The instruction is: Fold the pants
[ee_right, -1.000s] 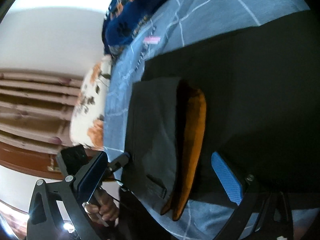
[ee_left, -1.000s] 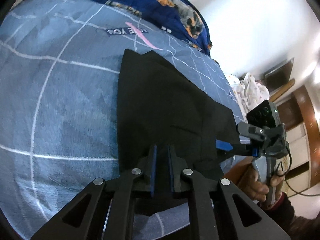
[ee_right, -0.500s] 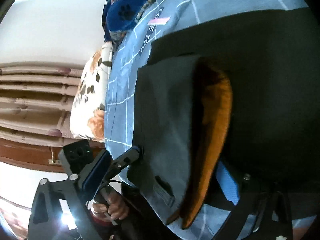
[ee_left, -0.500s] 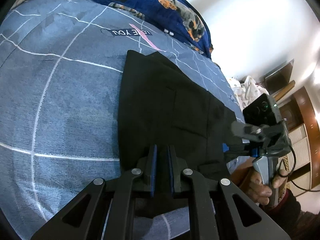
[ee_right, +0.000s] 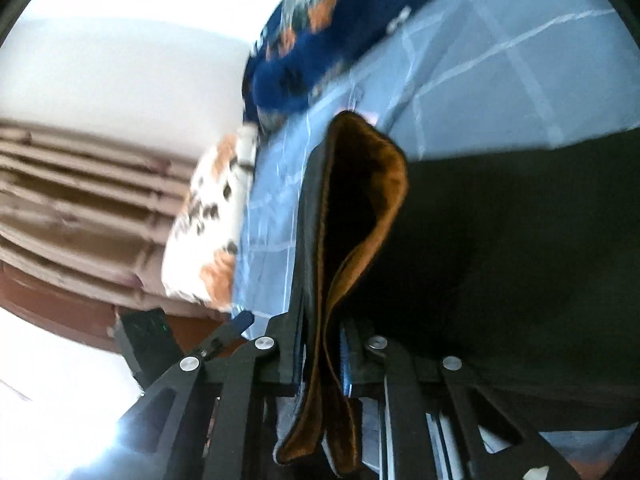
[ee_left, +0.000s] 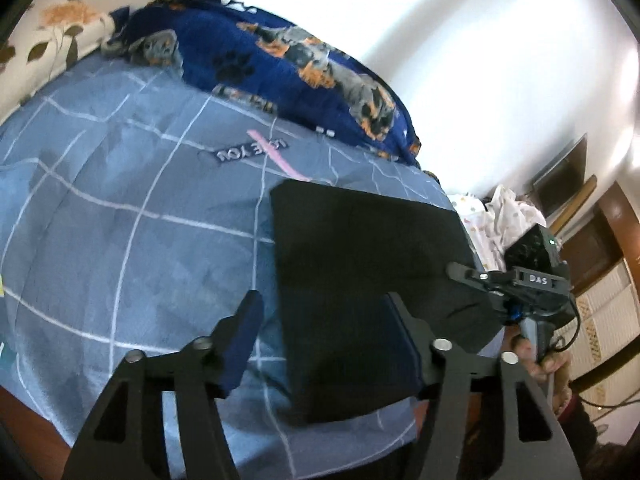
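So the left gripper (ee_left: pixel 324 332) has its fingers spread wide, straddling the near edge of the folded black pants (ee_left: pixel 360 272) on the blue bedspread (ee_left: pixel 120 208). Right gripper (ee_right: pixel 320 344) is clamped on the brown-lined pants edge between its fingers.

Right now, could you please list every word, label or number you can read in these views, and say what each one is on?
"DAS": white letters on the right gripper body, seen from the left wrist view.
"I LOVE YOU": dark patch on the blue bedsheet, upside down; the middle word is partly crossed by a pink stripe, so partly guessed.
Right wrist view: nothing readable; it is blurred.
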The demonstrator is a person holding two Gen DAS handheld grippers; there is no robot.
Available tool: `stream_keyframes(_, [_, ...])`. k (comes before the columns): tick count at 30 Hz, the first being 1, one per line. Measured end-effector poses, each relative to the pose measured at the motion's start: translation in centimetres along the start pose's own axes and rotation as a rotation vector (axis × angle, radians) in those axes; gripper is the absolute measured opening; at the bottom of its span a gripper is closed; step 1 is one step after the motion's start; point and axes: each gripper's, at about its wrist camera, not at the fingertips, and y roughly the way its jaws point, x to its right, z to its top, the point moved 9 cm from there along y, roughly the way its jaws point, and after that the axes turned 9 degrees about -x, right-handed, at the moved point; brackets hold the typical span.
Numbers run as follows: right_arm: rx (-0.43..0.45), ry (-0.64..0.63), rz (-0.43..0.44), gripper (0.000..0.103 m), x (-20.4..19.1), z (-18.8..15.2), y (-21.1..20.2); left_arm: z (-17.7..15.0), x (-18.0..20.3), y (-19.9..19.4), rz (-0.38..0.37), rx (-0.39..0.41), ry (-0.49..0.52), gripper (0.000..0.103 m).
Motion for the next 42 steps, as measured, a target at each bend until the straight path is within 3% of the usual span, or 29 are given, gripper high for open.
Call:
stream_keyframes(6, [0.135, 0.052, -0.086, 0.014, 5.4, 1.9, -8.8, 0.3, 1.9, 3.5, 0.005, -0.072, 0.029, 0.065])
stream_keyframes(12, [0.205, 0.176, -0.109, 0.014, 12.8, 2.3, -13.2, 0.4, 4.3, 7.1, 0.035, -0.15, 0.099, 0.065])
stream_keyframes(24, [0.242, 0.197, -0.059, 0.014, 16.9, 1.7, -14.0, -0.5, 6.7, 10.6, 0.073, -0.23, 0.189, 0.065])
stream_keyframes(40, [0.307, 0.248, -0.019, 0.016, 19.3, 0.0, -14.9, -0.7, 6.4, 13.3, 0.09, -0.273, 0.185, 0.065])
stream_keyframes(42, [0.31, 0.297, 0.036, 0.019, 20.1, -0.2, -14.8, -1.0, 6.3, 13.9, 0.094, -0.29, 0.186, 0.065])
